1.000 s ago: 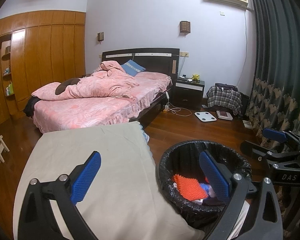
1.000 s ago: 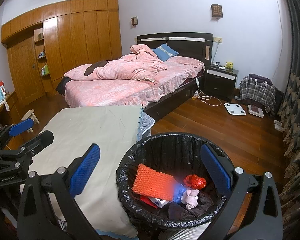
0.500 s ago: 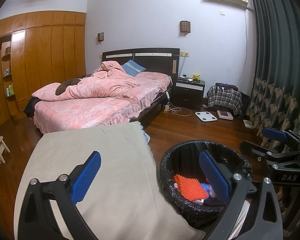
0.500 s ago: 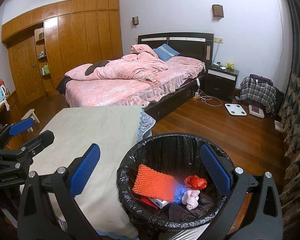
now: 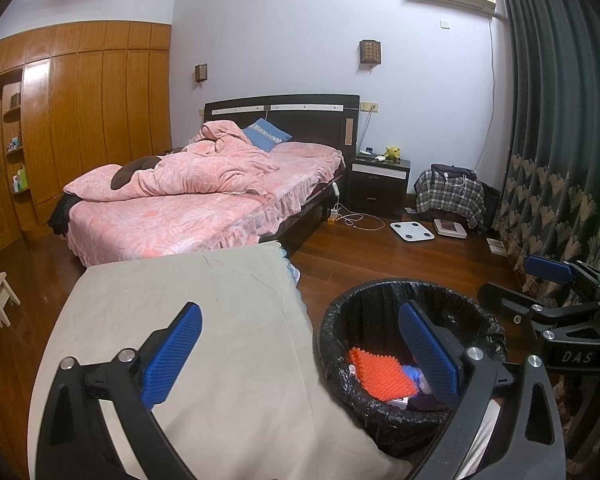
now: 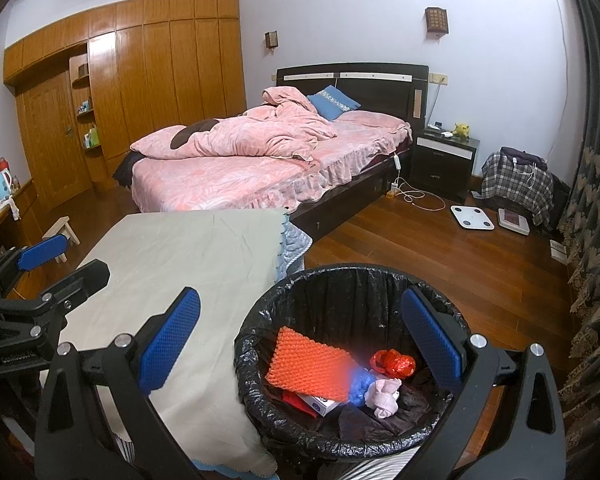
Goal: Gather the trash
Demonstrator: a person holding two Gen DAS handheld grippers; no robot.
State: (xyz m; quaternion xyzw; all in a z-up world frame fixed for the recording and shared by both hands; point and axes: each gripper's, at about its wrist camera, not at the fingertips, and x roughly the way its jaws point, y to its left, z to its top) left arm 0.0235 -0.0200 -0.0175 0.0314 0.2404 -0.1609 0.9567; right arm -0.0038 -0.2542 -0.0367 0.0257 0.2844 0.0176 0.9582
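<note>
Right tongs [image 6: 300,342] agape above trash bin [image 6: 324,280]

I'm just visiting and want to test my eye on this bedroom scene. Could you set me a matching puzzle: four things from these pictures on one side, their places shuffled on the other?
Things:
1. orange bumpy pad
2. yellow plush toy
3. white bathroom scale
4. blue pillow

Places:
A. on the wooden floor near the plaid cloth
B. on the bed by the headboard
C. inside the black-lined trash bin
D. on top of the dark nightstand

Pairs: 1-C, 2-D, 3-A, 4-B
</note>
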